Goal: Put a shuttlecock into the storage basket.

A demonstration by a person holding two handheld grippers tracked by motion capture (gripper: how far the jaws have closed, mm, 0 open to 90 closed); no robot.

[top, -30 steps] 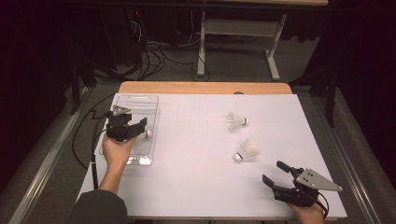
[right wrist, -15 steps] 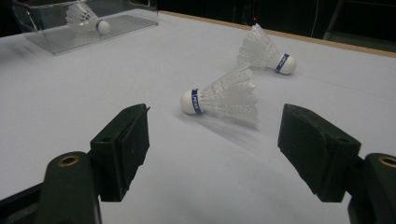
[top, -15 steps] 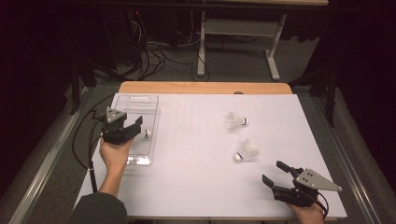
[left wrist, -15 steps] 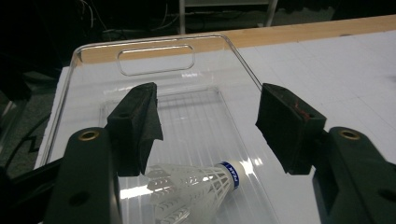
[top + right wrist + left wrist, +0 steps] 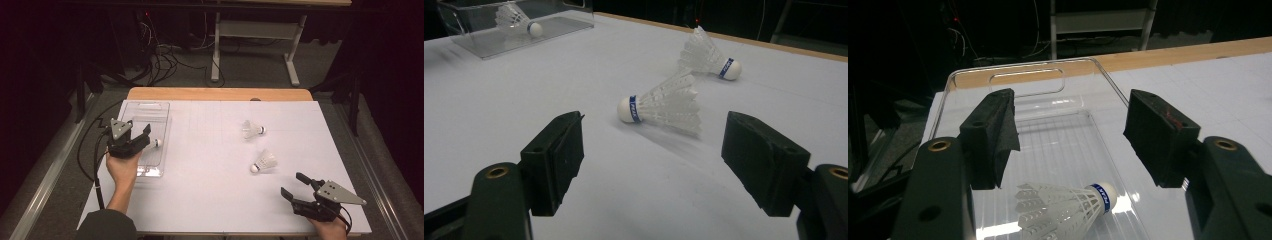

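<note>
Work: gathering shuttlecocks into the clear tray at the table's left
Left gripper: jaws spread, released, above the shuttlecock in the tray
Right gripper: jaws wide, empty, near right edge
Near shuttlecock: on its side just beyond those jaws
Far shuttlecock: further back
Handling: likely very light; skirt crushable, apt to roll
Grip: gently by the cork

There are three shuttlecocks in total. One shuttlecock lies inside the single clear plastic tray at the left edge of the table. The other two, one and one, lie on the white table surface toward its right edge.
</note>
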